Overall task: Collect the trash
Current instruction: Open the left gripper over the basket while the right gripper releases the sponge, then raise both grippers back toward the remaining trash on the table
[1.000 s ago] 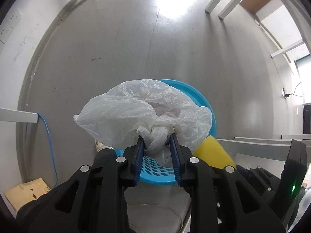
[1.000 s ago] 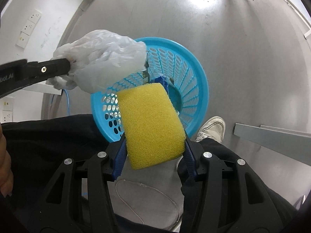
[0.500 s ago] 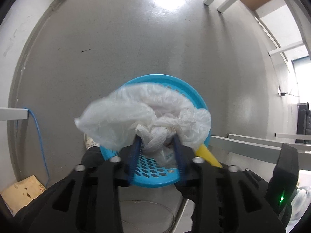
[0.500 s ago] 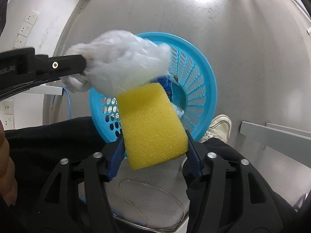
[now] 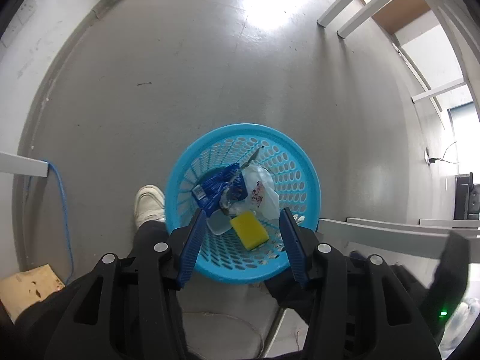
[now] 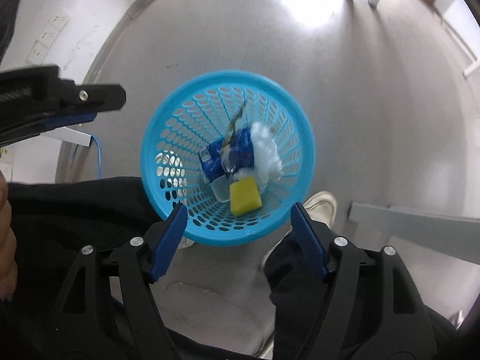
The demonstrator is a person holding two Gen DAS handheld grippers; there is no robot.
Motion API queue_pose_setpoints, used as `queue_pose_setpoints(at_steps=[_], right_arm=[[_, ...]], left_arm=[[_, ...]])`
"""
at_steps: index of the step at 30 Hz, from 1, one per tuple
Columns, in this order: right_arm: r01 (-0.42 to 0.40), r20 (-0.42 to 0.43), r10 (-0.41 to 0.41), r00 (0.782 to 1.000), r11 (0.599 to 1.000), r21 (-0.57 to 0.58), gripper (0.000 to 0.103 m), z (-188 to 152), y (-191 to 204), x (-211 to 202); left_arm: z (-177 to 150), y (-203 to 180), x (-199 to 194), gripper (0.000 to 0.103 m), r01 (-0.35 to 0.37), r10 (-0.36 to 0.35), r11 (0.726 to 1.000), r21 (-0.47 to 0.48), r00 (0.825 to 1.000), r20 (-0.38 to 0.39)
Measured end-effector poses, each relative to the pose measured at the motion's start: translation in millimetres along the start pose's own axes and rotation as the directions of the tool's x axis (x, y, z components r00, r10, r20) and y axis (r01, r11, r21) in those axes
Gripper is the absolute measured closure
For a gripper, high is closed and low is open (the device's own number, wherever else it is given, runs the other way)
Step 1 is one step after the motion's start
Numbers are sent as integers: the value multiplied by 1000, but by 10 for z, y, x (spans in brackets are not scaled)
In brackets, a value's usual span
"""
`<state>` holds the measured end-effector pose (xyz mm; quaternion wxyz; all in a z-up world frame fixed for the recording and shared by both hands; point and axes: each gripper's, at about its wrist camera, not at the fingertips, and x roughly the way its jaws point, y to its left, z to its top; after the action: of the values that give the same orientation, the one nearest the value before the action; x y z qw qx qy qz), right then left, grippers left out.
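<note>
While the yellow sponge point(image 5: 249, 230) lies at the bottom of the blue basket point(image 5: 303, 162) beside the crumpled white plastic bag point(image 5: 264, 190) and a blue wrapper point(image 5: 217, 187), both grippers hang above the rim. The left gripper point(image 5: 242, 241) has just been opening its fingers, which now stand released with nothing between them. So has the right gripper point(image 6: 239, 237). The basket stands on the grey floor point(image 5: 180, 75), next to a white shoe point(image 5: 149, 205).

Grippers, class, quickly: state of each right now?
Left gripper: open, empty, jaws just opened over the round blue perforated plastic basket.
Right gripper: open, empty, jaws just opened.
</note>
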<state>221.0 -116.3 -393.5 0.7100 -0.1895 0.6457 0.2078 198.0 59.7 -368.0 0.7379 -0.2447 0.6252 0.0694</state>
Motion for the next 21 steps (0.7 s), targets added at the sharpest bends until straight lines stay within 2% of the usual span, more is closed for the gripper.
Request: queue_pose_setpoints(at_steps=[5,9,12,17,21], right_arm=[[-7,61,9,998,999,-31,32,-169,73,-296],[-21,123,31,992,997,-80,31,-363,111,-611],[-29,182,44,982,996,-85,25,-552,119,-883],[7,242,20,970,994,-112,21,-851,296,-1189],[-19,284,45,958,995,-94,21,-1057,334,-1425]], left_arm=[[-139,1,-329,53,-6,6,1000,1,997,82],[-330,-69,-626,52,-46,42,999,22,989,142],[-520,-67,-812,52,-67,62,997,25,984,168],[-934,-121,-1220,47,-121,101,992,40,939,328],[-1198,-106,-1446,47,-81,52,995,61,927,372]])
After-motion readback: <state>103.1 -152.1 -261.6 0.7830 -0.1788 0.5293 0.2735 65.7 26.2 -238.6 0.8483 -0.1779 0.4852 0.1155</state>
